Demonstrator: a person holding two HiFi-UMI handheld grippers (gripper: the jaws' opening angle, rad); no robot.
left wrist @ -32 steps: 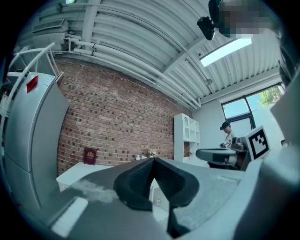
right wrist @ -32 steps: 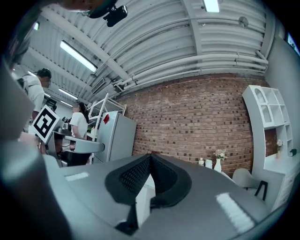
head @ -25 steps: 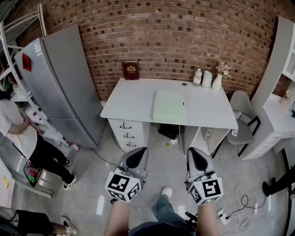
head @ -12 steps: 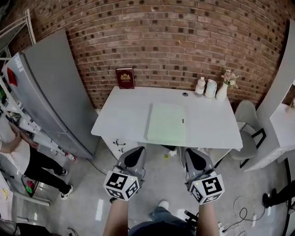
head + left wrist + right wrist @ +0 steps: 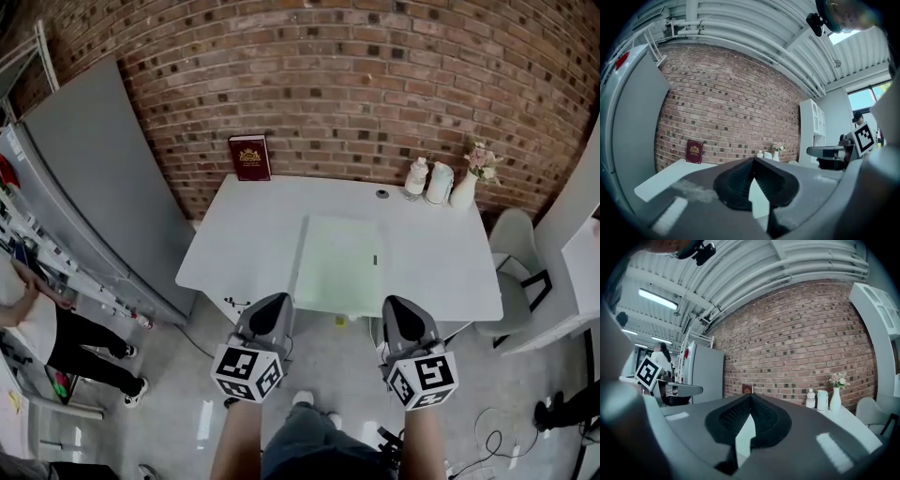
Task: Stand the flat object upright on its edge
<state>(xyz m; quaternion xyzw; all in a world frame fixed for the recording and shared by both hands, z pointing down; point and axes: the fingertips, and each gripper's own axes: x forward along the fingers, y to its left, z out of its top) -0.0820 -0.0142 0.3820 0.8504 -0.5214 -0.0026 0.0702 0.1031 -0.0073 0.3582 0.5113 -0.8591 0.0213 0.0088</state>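
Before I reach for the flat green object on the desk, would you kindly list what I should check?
1. Pale green flat object lying flat, uncovered, on desk: ok.
2. Left hand-held gripper open for a grasp: not ok, shut and empty.
3. Right hand-held gripper open: not ok, shut and empty.
4. Both at the object: not ok, short of it.
5. Red book, bottles and vase clear of the object: ok, back by the wall.
6. Object's stiffness: cannot tell.

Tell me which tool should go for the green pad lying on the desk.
Right, by a hair. Right tool and left tool, both shut, flank the green pad; the right tip looks marginally nearer its edge.
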